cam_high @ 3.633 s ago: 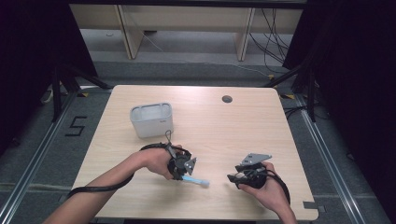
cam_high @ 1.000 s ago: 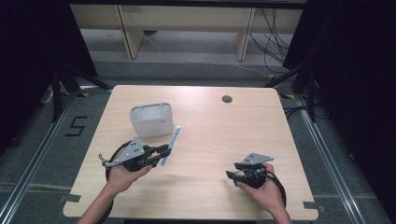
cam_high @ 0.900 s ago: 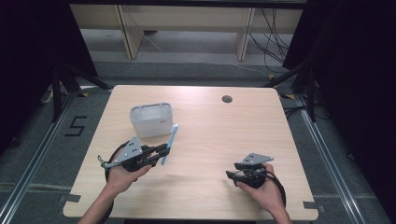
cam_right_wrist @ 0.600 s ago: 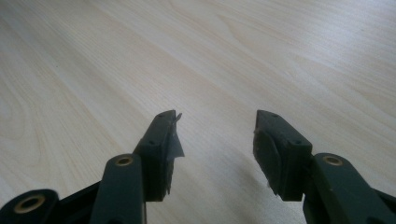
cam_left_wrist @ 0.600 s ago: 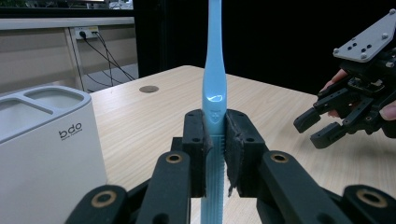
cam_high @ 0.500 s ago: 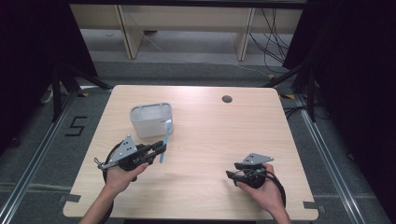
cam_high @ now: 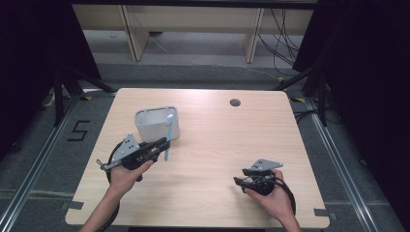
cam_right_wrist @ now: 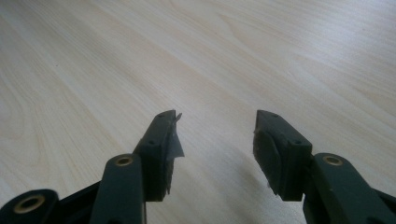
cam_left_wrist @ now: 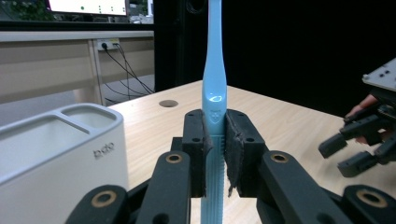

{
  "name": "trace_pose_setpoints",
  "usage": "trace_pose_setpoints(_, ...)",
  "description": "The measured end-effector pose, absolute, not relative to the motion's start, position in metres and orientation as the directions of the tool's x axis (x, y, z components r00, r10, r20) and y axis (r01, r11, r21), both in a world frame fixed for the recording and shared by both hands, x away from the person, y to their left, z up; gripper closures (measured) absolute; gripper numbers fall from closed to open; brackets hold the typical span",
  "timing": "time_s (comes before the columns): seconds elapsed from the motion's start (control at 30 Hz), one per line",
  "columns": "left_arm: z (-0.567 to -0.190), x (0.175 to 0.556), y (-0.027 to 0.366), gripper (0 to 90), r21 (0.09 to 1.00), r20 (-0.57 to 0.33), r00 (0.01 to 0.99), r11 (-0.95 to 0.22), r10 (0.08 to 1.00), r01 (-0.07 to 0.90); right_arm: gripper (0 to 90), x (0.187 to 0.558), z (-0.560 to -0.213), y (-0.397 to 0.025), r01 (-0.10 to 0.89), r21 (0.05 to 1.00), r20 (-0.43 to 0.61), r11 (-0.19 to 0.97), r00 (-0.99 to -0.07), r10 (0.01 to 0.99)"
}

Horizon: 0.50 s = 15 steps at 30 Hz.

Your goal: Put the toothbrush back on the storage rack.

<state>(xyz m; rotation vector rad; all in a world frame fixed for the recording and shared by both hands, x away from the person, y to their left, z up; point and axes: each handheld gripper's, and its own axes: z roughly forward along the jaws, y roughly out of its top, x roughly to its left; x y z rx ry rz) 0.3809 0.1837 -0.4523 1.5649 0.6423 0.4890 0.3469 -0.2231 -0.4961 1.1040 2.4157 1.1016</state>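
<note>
A light blue toothbrush (cam_high: 168, 137) stands upright in my left gripper (cam_high: 163, 143), which is shut on its handle just in front of a white toothbrush holder (cam_high: 155, 123). In the left gripper view the toothbrush (cam_left_wrist: 214, 93) rises between the black pads, with the gripper (cam_left_wrist: 215, 140) closed around it and the holder (cam_left_wrist: 56, 154) at the left, close by. My right gripper (cam_high: 239, 180) rests low over the table's front right part, held in a hand. Its jaws stand open over bare wood in the right gripper view (cam_right_wrist: 217, 140), with nothing between them.
The wooden table (cam_high: 217, 145) has a round cable hole (cam_high: 235, 102) near its far edge. The right hand's gripper (cam_left_wrist: 359, 140) appears at the right of the left gripper view. Black curtains and shelf legs stand beyond the table.
My left gripper has carried the toothbrush back and up towards the holder, turning it from slanted to upright. The right gripper has stayed where it was, open.
</note>
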Motion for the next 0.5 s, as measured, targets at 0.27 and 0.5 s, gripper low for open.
trace_pose_setpoints(0.27,-0.443,0.390,0.190,78.1,0.996,-0.058,0.719,-0.013,0.692,0.093,50.1,0.347,-0.495,-0.224,0.521,0.741,0.051,0.424,-0.673,0.738)
trace_pose_setpoints(0.5,-0.438,0.398,0.193,78.2,0.996,-0.054,0.696,-0.012,0.716,0.090,50.1,0.347,-0.495,-0.224,0.527,0.739,0.064,0.420,-0.675,0.735)
